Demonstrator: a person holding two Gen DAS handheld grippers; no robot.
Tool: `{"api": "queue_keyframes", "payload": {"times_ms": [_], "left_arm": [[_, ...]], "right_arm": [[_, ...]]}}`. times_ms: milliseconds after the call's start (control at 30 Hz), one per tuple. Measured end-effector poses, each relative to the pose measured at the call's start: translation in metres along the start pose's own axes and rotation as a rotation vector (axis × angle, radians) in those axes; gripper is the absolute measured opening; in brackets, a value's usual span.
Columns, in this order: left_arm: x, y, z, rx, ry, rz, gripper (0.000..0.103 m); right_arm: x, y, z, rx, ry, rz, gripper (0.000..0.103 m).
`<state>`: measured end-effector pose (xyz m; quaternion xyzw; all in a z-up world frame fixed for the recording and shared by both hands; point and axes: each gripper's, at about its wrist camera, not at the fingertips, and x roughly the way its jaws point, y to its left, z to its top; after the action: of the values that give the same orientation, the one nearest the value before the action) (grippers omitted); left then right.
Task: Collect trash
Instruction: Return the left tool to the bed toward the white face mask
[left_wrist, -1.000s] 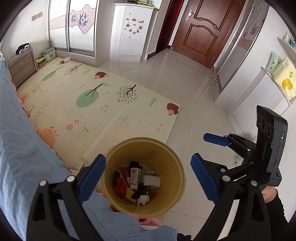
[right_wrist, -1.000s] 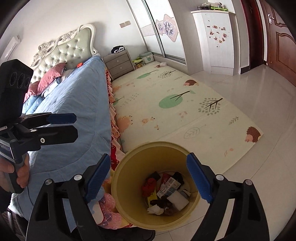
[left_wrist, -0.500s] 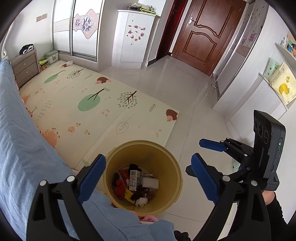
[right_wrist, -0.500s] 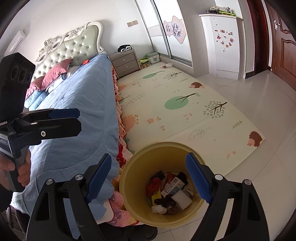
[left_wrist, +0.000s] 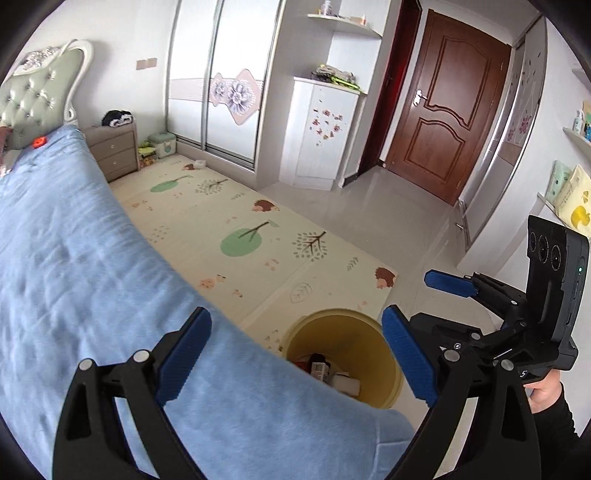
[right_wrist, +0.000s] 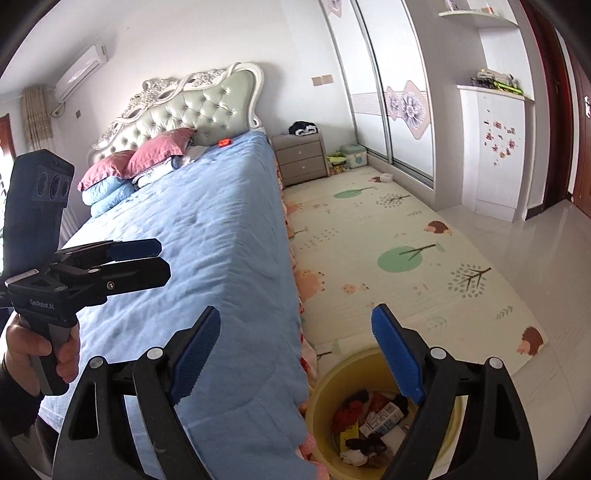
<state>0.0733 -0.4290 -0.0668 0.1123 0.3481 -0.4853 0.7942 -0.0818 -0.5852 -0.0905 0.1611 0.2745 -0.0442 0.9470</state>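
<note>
Jaws on both grippers are standing wide apart and gripping nothing: the left gripper (left_wrist: 295, 354) is hovering over the foot corner of the bed (left_wrist: 74, 258), and the right gripper (right_wrist: 295, 350) is hanging over the bed's side edge. Only the right wrist view is showing the headboard (right_wrist: 199, 107), the pink pillows (right_wrist: 147, 157) and the left hand (right_wrist: 40, 354) wrapping its handle upright. Only the left wrist view is showing the brown door (left_wrist: 454, 122) and the right hand (left_wrist: 546, 391) at the lower right edge. A yellow bin (right_wrist: 332, 384) is sitting on the floor against the bed's foot corner, at the edge of the play mat (right_wrist: 388, 258), with the trash (right_wrist: 373, 421) lying inside it. A small red object (right_wrist: 224, 142) is resting on the bed near the headboard.
</note>
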Motion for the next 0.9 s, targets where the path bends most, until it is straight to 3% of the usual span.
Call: {"api": "queue_keyframes", "payload": {"times_ms": [200,367,533,733,900], "left_arm": [[-0.09,0.064,-0.017,-0.054,-0.131,0.129,0.099],[-0.163,0.119,-0.039,-0.089,-0.212,0.304,0.099],[-0.218,0.177,-0.064,-0.153,-0.248,0.424,0.099],[-0.27,0.233,-0.097,-0.217,-0.272,0.542,0.099],[-0.302,0.275,-0.122,-0.256,-0.282,0.617,0.099]], "right_arm": [[0.025,0.08,0.024,-0.068,-0.036,0.165,0.085],[0.046,0.156,0.037,-0.154,-0.065,0.294,0.095],[0.07,0.227,0.045,-0.22,-0.074,0.4,0.095],[0.101,0.307,0.048,-0.265,-0.021,0.527,0.095],[0.12,0.37,0.046,-0.337,-0.009,0.578,0.095]]}}
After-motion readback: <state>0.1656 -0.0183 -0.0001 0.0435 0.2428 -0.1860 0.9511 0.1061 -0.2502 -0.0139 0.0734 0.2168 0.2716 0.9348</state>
